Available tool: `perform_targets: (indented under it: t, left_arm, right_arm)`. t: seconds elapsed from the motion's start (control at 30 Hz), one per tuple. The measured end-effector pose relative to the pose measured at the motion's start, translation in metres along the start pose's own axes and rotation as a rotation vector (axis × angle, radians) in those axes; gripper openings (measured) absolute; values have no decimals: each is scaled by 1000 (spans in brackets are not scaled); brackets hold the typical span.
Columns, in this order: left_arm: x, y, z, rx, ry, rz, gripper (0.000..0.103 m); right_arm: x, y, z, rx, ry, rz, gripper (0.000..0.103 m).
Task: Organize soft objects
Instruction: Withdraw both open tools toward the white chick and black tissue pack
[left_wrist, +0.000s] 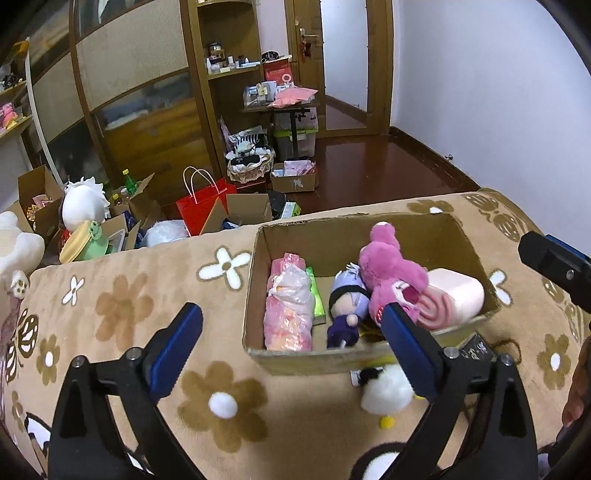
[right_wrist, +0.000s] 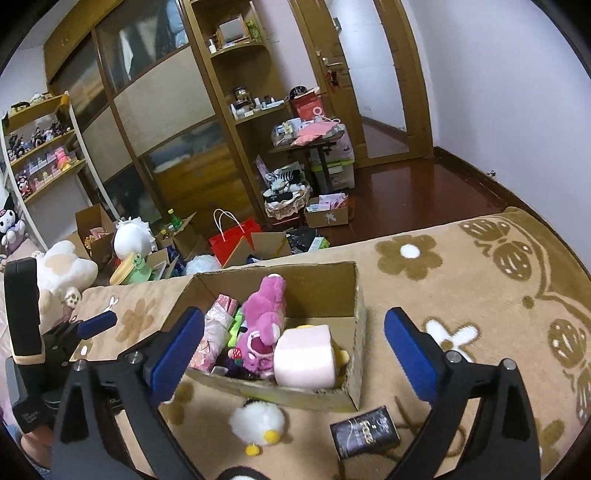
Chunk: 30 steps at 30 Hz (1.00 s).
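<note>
Cardboard box (left_wrist: 369, 356) on the floral blanket (left_wrist: 147, 295) is filled with plush toys. Left gripper (left_wrist: 291, 332) and right gripper (right_wrist: 295, 334) are held fully open, empty.

A tall wooden wardrobe (right_wrist: 147, 122) and open shelving (right_wrist: 243, 92) line the back of a white-walled room, where a dark red wooden floor (right_wrist: 413, 192) runs toward a doorway (right_wrist: 373, 74).

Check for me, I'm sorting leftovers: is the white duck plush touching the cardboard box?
Apart. The right wrist view shows blanket between the white duck plush and the cardboard box.
</note>
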<state>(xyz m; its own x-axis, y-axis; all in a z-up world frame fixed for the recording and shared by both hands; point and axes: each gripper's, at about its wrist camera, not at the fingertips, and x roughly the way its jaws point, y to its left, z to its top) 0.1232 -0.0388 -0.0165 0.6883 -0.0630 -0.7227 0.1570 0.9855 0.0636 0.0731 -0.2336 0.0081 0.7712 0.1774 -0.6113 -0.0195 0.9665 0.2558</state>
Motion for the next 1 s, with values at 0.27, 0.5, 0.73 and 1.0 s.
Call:
perform_targets:
  t: [0.27,0.5,0.73,1.0]
  left_arm:
    - [-23,-4,-13,-6,-1,-26,101]
    - [-39,-8,-22,4,8,-34,101]
    - [-39,-19,-32,36,42,-38,101]
    - [-21,-31,-43,65,84,-24,101]
  right_arm:
    - [-27,1,-12,3,1,-38,103]
    - [-44,4,-23,-14,9,-62,103]
    - [-50,0,-37,-5,29,-77,103]
    - [-40,-9,-49,3,54,-101,103]
